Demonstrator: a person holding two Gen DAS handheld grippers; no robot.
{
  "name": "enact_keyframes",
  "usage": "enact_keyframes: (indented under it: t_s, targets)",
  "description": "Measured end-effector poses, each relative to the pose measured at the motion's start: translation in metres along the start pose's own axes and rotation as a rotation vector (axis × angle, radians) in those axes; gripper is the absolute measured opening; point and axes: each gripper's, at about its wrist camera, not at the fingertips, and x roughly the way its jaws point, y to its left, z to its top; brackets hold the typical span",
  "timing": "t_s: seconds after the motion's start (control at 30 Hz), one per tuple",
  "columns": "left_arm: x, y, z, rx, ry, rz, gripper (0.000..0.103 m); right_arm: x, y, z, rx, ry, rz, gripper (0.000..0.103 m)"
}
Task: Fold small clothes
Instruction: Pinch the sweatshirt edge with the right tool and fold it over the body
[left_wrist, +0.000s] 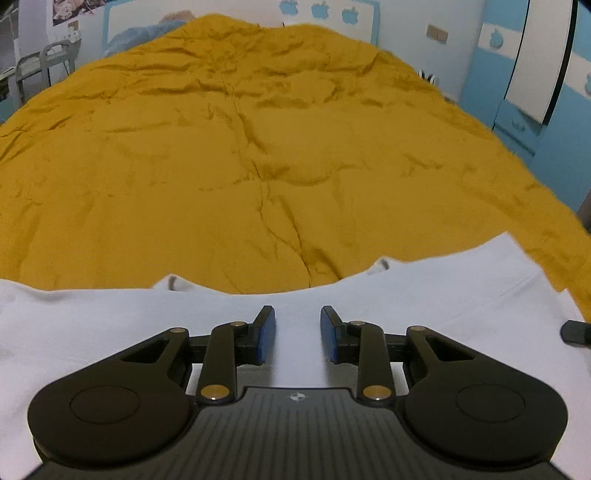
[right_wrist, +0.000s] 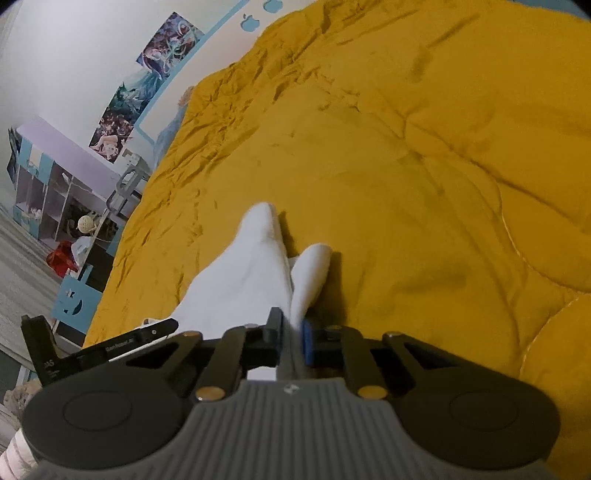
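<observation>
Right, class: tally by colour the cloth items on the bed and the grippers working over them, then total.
White garment: 1
Mustard-yellow bedcover: 1
Black grippers: 2, the left gripper and the right gripper
Total: 4

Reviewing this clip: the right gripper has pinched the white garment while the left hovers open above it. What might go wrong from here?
1. The right gripper is shut on only a thin edge of the white garment, so the cloth may slip out when lifted.
2. The left gripper is open with cloth beneath it, pinning nothing; the garment could drag across the yellow quilt and bunch up.
3. The quilt is soft and wrinkled, so any fold may land crooked.
</observation>
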Motion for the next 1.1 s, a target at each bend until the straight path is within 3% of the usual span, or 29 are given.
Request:
enact_keyframes:
  t_s: [0.23,0.37,0.53,0.77,0.93,1.1]
  targets:
    - [-0.068,0.032,-0.002,-0.006,-0.083,0.029,0.036,-0.02,0.058,0.007,-0.088,-0.036,-0.033,0.003]
    - [-0.098,0.07,-0.015,-0.047,-0.089,0.102,0.036,-0.03,0.107,0.008,-0.141,-0.045,-0.014,0.003]
    - [-0.136,0.12,-0.042,-0.116,-0.084,0.137,0.036,-0.025,0.178,0.002,-0.164,-0.009,0.067,0.003]
    - [-0.173,0.182,-0.078,-0.229,-0.085,0.117,0.036,0.017,0.286,-0.03,-0.25,0.082,0.114,0.003]
    - [-0.18,0.212,-0.094,-0.314,-0.099,0.067,0.036,0.062,0.35,-0.062,-0.285,0.148,0.086,0.003]
    - [-0.184,0.234,-0.105,-0.384,-0.116,0.026,0.036,0.113,0.402,-0.096,-0.331,0.157,0.025,0.003]
